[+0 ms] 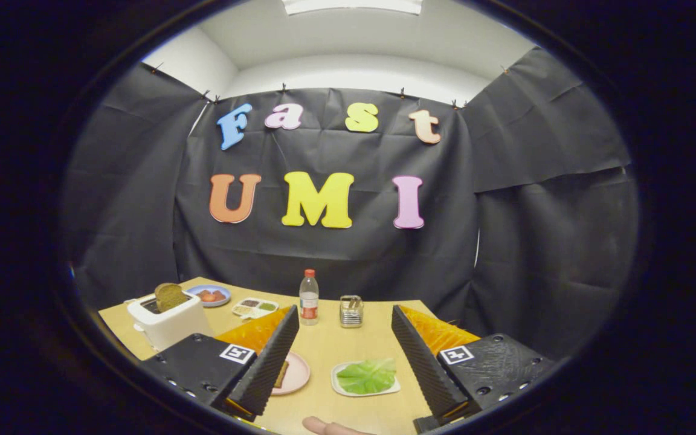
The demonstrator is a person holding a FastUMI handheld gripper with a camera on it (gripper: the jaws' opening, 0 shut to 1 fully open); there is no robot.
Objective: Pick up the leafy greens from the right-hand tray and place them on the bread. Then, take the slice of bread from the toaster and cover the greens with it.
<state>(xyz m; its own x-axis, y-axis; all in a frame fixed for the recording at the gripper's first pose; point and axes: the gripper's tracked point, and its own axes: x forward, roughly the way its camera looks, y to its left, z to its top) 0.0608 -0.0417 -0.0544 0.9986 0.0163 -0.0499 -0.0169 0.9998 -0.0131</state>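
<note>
My gripper [348, 356] is open, its two fingers spread wide above the wooden table [324, 344], nothing between them. A green leaf of lettuce [367, 376] lies on a white tray [342, 386] between the fingers, nearer the right one. A pink plate [297, 373] with a slice of bread [281, 374] sits beside the left finger, which hides most of it. The white toaster [167, 320] stands beyond the left finger, with a brown slice of bread [170, 296] sticking up out of its slot.
At the back of the table stand a water bottle [309, 297], a small metal holder [351, 311], a divided white dish [255, 307] and a blue plate [209, 295] with food. A person's fingertip [327, 427] shows at the table's near edge.
</note>
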